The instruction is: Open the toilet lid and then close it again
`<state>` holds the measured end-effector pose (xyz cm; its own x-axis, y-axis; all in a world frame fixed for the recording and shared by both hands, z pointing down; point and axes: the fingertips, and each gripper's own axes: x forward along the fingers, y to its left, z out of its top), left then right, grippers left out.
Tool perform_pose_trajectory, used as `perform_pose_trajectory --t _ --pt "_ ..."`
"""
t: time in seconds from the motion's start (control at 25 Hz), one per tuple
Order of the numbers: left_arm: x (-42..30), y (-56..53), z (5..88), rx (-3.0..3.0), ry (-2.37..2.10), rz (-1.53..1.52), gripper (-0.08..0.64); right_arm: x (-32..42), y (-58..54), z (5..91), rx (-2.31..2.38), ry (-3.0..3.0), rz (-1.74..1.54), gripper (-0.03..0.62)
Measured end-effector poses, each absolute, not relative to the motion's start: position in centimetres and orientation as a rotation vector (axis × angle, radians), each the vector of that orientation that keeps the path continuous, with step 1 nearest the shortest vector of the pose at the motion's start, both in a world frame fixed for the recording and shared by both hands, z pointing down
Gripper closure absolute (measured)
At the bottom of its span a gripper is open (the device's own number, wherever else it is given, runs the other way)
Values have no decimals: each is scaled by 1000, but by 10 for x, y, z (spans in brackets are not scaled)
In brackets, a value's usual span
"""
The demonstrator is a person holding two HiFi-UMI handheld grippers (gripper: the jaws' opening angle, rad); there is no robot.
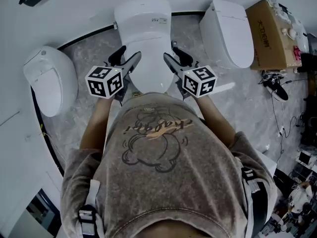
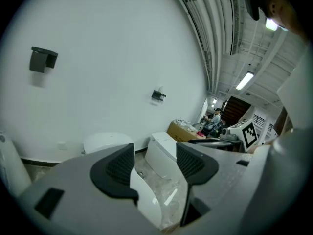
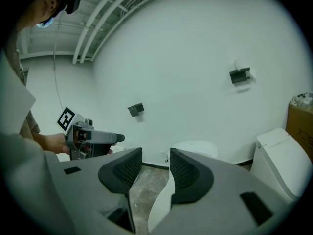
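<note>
The white toilet (image 1: 143, 14) stands against the wall in front of me, its lid (image 1: 147, 76) lifted off the bowl between my two grippers. My left gripper (image 1: 126, 58) holds the lid's left edge, and the right gripper (image 1: 176, 57) holds its right edge. In the left gripper view the curved white lid edge (image 2: 146, 199) sits between the dark pads of the left gripper (image 2: 155, 168). In the right gripper view the lid's edge (image 3: 159, 209) runs up into the gap of the right gripper (image 3: 155, 173). The bowl under the lid is hidden.
A second toilet (image 1: 49, 78) sits to the left and a third (image 1: 228, 31) to the right, beside a cardboard box (image 1: 270, 33). Shoes (image 1: 275, 86) and cables lie on the marbled floor at the right. My torso fills the lower head view.
</note>
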<state>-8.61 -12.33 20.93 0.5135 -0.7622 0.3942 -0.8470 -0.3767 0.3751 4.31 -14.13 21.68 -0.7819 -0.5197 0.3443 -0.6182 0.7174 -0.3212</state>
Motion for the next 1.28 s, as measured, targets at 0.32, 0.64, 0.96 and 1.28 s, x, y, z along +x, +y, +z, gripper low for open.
perform_pose_trajectory --t 0.32,0.64,0.96,1.28 --pt "-92 -108 204 2249 -1488 87 550 83 -140 193 1112 -2815 408 561" --pt "-96 -107 216 2332 -1611 70 551 97 -137 226 1162 -2789 407 566" --pt "-95 -101 221 2296 -1604 53 551 96 -133 235 1184 -2752 379 566" --pt "-97 -97 224 2264 -1610 49 551 95 -134 236 1192 -2756 404 565"
